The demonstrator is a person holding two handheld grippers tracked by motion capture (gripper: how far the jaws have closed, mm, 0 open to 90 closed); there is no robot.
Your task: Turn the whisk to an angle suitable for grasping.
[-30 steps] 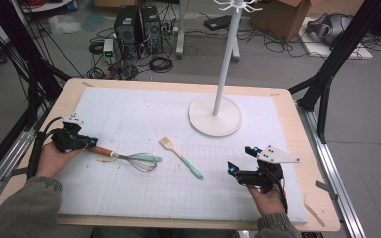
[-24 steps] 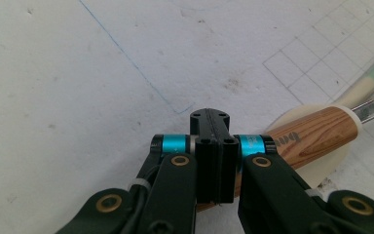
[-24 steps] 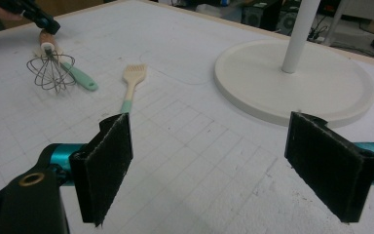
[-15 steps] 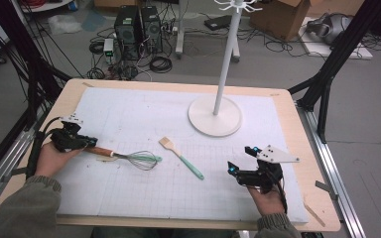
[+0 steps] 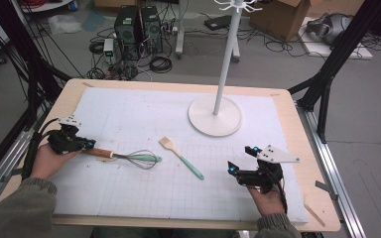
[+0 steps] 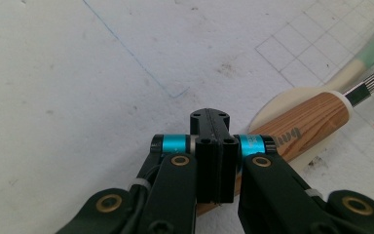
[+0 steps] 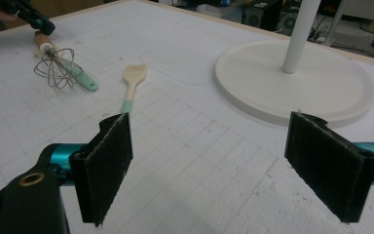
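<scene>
Whisk [image 5: 129,157] lies level, wires pointing right

Black left gripper [image 6: 213,146] with teal bands, brass screws; black right gripper [image 5: 241,160] with grey three-cornered plate, rough dark pads; olive sleeves [image 5: 22,210].

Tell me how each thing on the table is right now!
Whisk: lying flat, wooden handle under the left claw.
Left claw: shut, sitting over the whisk handle.
Right claw: open, holding nothing.
Brush: lying flat, untouched.
Stand: upright on its round base.
</scene>
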